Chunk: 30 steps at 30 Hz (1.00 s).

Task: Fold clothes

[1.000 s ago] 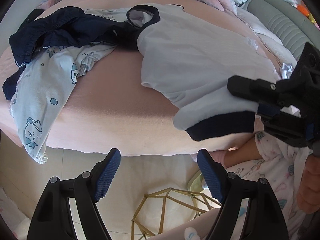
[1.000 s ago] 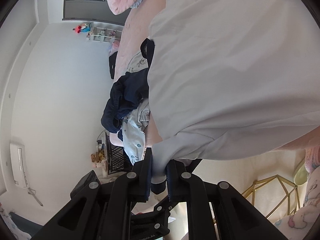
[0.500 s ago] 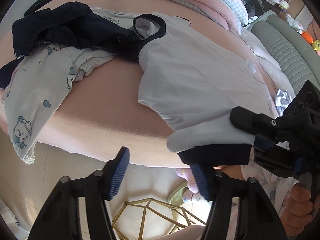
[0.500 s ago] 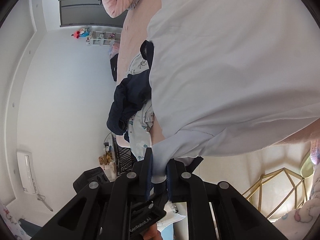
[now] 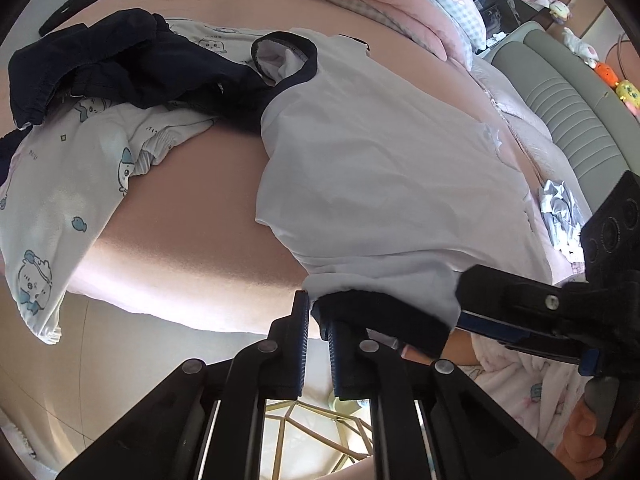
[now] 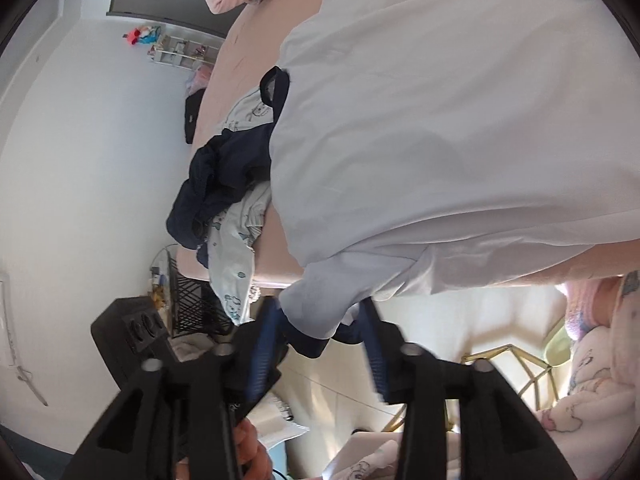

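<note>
left hand-held gripper now clamped on navy cuff, right hand-held gripper released

No text, label, brand or number can be read in either view. The pale printed garment at nine o'clock carries only cartoon animals and small fish, no letters.
</note>
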{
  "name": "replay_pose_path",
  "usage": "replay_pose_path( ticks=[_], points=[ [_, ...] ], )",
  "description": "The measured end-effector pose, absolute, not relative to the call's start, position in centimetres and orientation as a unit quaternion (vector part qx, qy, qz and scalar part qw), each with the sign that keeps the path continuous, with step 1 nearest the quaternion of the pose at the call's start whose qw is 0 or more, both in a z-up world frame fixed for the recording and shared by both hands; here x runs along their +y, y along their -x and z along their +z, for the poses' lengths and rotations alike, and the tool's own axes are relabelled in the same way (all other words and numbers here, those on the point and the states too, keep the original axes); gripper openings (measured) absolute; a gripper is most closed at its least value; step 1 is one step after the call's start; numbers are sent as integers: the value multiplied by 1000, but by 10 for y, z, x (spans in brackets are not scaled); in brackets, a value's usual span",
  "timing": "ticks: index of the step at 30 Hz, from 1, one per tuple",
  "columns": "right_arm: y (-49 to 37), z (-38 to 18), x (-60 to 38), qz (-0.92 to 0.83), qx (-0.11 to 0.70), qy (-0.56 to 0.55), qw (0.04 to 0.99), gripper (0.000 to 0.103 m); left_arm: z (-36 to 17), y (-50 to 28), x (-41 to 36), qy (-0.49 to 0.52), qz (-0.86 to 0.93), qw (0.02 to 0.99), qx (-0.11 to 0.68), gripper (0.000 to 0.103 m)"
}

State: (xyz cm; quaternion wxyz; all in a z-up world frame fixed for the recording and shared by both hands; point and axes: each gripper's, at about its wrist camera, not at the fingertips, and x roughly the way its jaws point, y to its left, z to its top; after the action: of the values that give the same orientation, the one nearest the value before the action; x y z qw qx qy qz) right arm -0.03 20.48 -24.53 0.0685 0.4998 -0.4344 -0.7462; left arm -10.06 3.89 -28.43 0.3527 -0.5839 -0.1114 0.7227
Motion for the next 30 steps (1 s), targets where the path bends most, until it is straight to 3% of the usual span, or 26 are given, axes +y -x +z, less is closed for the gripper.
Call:
replay_pose_path(
  ticks=[10,24,30],
  points=[
    [-14,-224,169,-809,-245,-534,5,69,-280,106,41,581,722,366,-87,8],
    [4,-256,136,-810,-130,-572,-16,68,-276,113,49,579,709,397,-67,8],
    [2,-253,141,-828,-100,-543,-96,68,-274,113,49,578,711,396,-63,8]
  ],
)
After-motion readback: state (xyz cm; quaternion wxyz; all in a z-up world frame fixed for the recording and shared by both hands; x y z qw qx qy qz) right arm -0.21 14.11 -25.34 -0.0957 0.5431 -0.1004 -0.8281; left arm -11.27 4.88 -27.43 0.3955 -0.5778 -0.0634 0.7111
